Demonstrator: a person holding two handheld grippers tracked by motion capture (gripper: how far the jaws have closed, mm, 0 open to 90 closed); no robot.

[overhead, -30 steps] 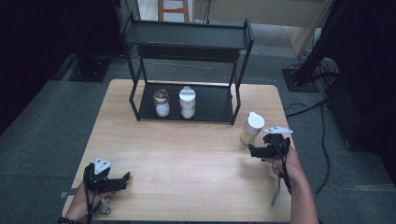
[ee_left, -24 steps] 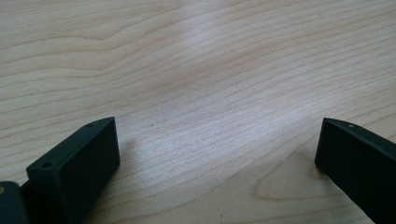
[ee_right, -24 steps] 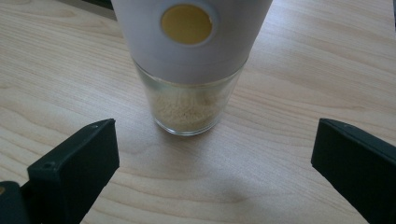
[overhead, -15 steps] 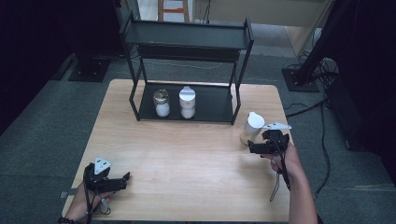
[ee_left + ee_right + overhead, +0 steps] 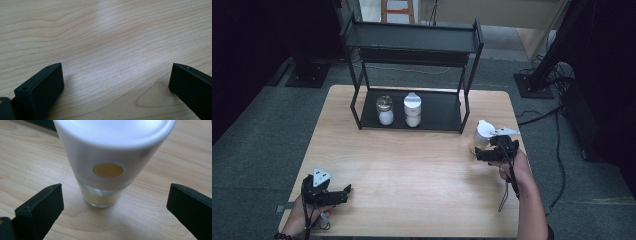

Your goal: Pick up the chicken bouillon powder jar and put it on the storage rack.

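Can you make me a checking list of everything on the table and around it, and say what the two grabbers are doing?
Surface: light wooden table, bare in the middle.
Job's things: white-capped glass jar with yellowish powder, upright at the right edge, between the right gripper's jaws, untouched.
Clutter: black two-level metal rack at the back; gold-lidded jar and white-lidded jar on its lower shelf.
Grippers: right gripper open; left gripper open, low over bare wood.
Cables: black cable trails from the right gripper.
Surroundings: grey carpet, dark stands.

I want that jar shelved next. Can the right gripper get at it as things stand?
Probably yes: the right gripper is open, the jar stands upright just ahead between its jaws, untouched, with bare table around it.
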